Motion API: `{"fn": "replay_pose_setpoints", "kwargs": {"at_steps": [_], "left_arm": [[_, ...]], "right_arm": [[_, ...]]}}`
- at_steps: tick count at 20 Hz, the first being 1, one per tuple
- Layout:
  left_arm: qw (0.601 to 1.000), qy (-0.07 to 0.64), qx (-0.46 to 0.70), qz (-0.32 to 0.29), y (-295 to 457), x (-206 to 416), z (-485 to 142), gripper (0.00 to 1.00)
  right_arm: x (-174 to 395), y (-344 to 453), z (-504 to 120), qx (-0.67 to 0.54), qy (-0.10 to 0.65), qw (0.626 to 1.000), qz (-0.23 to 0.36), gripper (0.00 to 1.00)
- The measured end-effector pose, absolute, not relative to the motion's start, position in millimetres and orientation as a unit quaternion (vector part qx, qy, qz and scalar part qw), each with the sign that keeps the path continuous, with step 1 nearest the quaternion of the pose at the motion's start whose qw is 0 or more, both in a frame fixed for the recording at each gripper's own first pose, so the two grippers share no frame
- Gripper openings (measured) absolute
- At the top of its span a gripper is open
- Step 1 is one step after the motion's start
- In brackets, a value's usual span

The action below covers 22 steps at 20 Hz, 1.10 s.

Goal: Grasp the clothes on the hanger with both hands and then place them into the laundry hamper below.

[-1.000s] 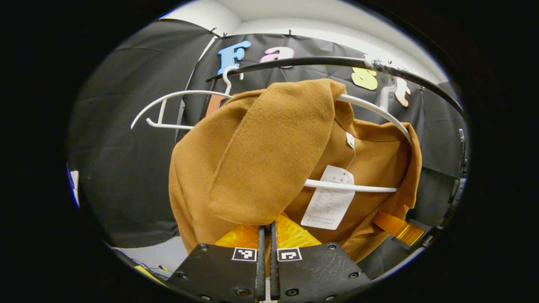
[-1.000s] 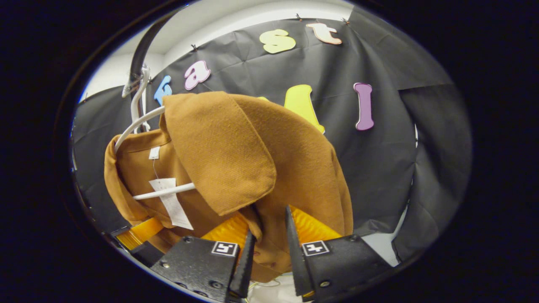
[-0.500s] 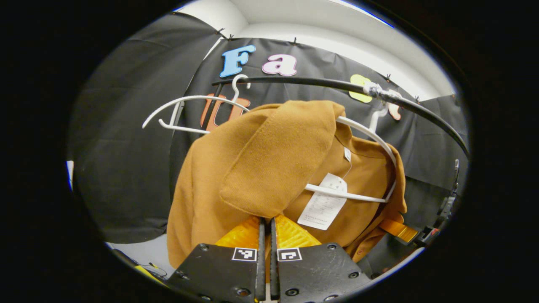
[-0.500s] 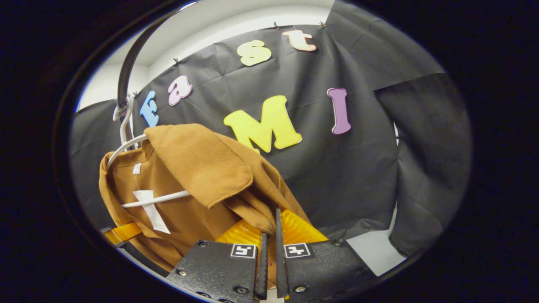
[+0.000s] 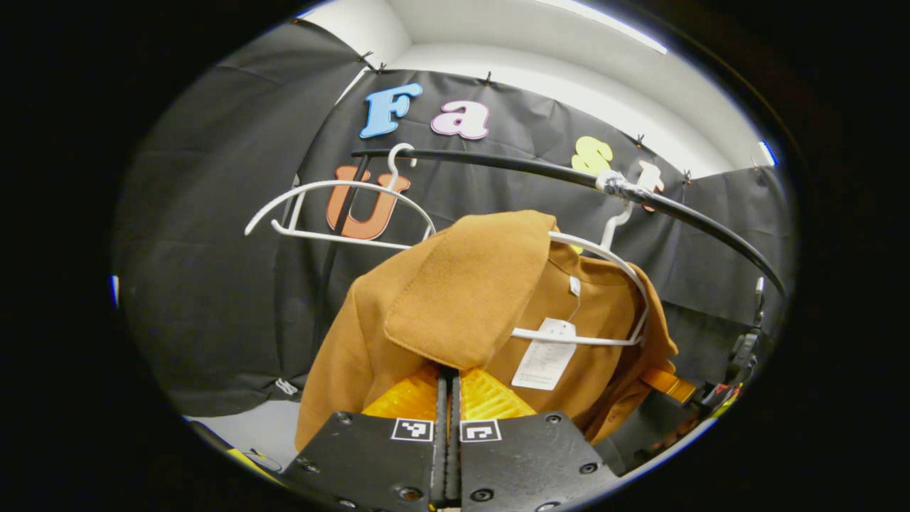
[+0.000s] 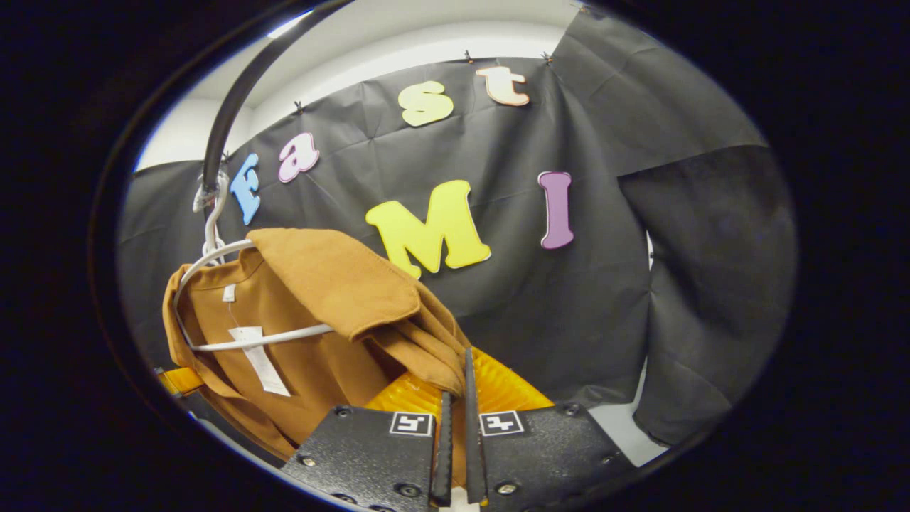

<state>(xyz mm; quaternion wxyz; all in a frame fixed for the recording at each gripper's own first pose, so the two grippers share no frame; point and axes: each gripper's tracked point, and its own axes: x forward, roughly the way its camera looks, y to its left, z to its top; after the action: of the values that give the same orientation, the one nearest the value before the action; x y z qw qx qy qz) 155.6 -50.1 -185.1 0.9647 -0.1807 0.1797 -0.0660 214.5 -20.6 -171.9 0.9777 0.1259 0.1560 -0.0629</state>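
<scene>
1. Left tool [image 5: 448,377]: fingers closed together on the front edge of the brown garment [image 5: 462,306], just under its folded lapel.
2. Right tool [image 6: 455,384]: fingers closed on the opposite front edge of the same garment [image 6: 313,313]; pinch apparently firm, though the contact is partly hidden by folds.
3. Garment location: draped on the white hanger [image 5: 604,284], hooked on the black rail [image 5: 540,167], up and ahead of both tools.
4. Key relation: hanger bar running crosswise between the two grips; both tools equally near.
5. Empty second hanger [image 5: 341,206] beside it, apart.
6. Laundry hamper: below, unseen.
</scene>
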Motion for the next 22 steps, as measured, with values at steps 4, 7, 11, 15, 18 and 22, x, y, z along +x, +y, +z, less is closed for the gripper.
{"fn": "replay_pose_setpoints", "kwargs": {"at_steps": [4,7,11,15,18,22], "left_arm": [[0.950,0.221,-0.198,-0.094,-75.4,144.4,-205.7,0.26],[0.944,0.228,-0.218,-0.100,-86.4,141.2,-205.8,0.47],[0.947,0.214,-0.225,-0.078,-91.9,163.6,-196.6,1.00],[0.946,0.252,-0.202,0.008,-75.3,193.3,-228.7,1.00],[0.947,0.246,-0.202,0.034,-63.4,201.7,-228.9,0.61],[0.955,0.221,-0.189,0.057,-32.6,187.6,-209.1,0.05]], "right_arm": [[212.0,-18.1,-170.8,0.117,0.154,0.979,-0.061,0.11],[212.0,-17.0,-169.7,0.111,0.152,0.980,-0.062,0.11],[213.9,-20.8,-165.2,0.105,0.147,0.982,-0.061,0.11],[220.1,-24.6,-164.6,0.108,0.143,0.982,-0.060,0.11],[226.3,-27.3,-165.5,0.114,0.142,0.981,-0.063,0.11],[245.3,-32.2,-168.9,0.134,0.139,0.979,-0.064,0.11]]}}
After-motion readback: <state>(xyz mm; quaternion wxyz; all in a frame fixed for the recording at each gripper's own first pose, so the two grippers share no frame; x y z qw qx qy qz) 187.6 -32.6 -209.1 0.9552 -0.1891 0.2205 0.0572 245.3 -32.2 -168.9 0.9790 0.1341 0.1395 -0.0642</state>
